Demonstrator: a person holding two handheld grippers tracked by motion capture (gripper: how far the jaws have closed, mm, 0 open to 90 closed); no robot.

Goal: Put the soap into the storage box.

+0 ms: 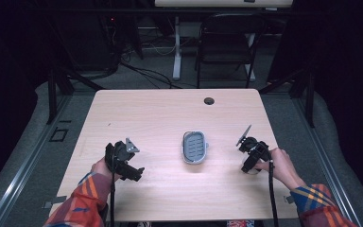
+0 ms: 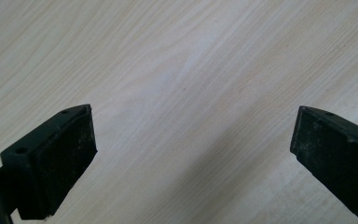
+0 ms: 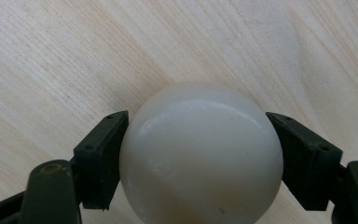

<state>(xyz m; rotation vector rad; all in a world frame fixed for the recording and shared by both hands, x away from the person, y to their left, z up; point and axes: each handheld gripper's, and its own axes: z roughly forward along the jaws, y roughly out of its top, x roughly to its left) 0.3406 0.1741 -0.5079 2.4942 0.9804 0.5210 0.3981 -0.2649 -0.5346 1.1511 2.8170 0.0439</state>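
White ball (image 3: 200, 154) | clamped in right gripper (image 3: 198, 156) jaws near table (image 1: 170, 113) edge | left gripper (image 2: 193, 154) jaws wide, empty

Ball (image 3: 200, 154): plain off-white, glossy. Right gripper (image 3: 198, 154) and left gripper (image 2: 193, 154): black. Table (image 1: 160, 118): pale wood grain, one dark round hole (image 1: 209, 100) at its far edge. Tray (image 1: 194, 146) at table centre: grey. Sleeves (image 1: 82, 201): orange plaid with blue and yellow stripes. Chair (image 1: 227, 45) beyond the table: black.

High view overlooks table (image 1: 170, 113); gripper views probably hover close.
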